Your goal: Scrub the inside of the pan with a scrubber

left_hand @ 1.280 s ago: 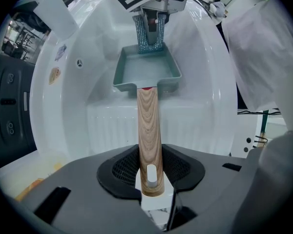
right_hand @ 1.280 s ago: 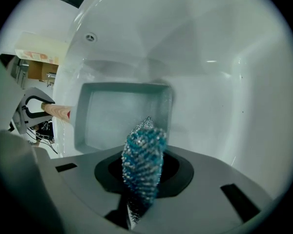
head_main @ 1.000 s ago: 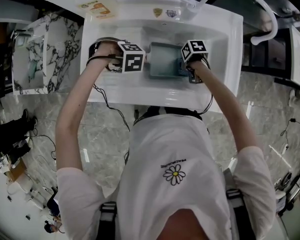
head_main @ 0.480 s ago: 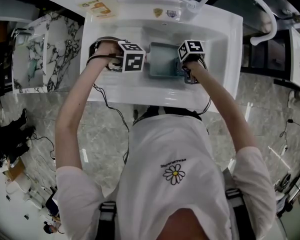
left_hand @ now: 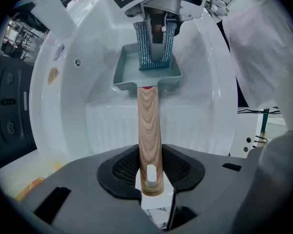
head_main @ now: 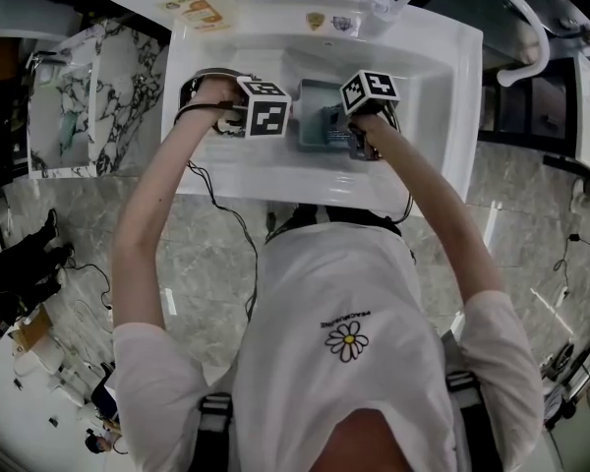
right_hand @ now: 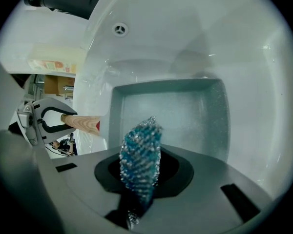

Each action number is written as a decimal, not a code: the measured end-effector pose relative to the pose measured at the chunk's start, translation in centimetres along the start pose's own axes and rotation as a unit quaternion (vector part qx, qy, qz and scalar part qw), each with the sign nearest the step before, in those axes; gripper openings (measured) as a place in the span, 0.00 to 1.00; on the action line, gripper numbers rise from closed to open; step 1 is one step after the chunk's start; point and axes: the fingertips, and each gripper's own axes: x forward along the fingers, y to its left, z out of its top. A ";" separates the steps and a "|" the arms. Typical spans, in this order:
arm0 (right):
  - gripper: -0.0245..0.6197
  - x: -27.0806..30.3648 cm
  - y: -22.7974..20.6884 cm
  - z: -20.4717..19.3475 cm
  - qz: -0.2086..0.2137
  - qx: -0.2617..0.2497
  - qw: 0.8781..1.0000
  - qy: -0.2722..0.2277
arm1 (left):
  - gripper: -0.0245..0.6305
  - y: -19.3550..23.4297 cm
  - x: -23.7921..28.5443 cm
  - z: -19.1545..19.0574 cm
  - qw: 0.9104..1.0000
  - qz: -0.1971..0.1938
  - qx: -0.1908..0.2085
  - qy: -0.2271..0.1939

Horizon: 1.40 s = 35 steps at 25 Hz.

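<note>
A square teal pan (head_main: 313, 116) with a wooden handle (left_hand: 149, 130) sits in the white sink (head_main: 423, 116). My left gripper (left_hand: 150, 179) is shut on the end of that handle and keeps the pan level. My right gripper (right_hand: 139, 179) is shut on a blue sparkly scrubber (right_hand: 140, 160), which points down at the pan's floor (right_hand: 185, 121). In the left gripper view the scrubber (left_hand: 144, 48) reaches down into the pan near its handle side, under the right gripper (left_hand: 158, 18). In the head view the left gripper (head_main: 275, 116) is left of the pan and the right gripper (head_main: 359, 136) is over its right half.
The sink basin's sloped white walls enclose the pan on all sides, with an overflow hole (right_hand: 119, 29) in the far wall. A curved white faucet (head_main: 501, 18) rises at the back right. A marble counter (head_main: 118, 77) lies to the left.
My right gripper has slid left across the pan with the scrubber, toward the handle side. The left gripper and the pan have stayed put.
</note>
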 end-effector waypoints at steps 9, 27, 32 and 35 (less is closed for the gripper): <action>0.13 0.7 4.1 0.0 0.055 -0.009 0.998 -0.003 | 0.24 -0.3 0.3 0.1 1.000 -0.005 -0.002 0.002; 0.13 -2.1 4.3 1.1 0.024 -0.060 0.996 -0.055 | 0.24 0.0 0.5 0.4 1.000 -0.004 0.000 0.000; 0.13 -7.5 4.3 2.4 0.010 -0.099 0.983 -0.157 | 0.24 0.1 0.8 0.5 1.000 -0.001 -0.001 -0.004; 0.13 -10.8 4.3 2.4 -0.027 -0.144 0.963 -0.225 | 0.24 0.1 0.8 0.6 1.000 0.001 -0.001 -0.005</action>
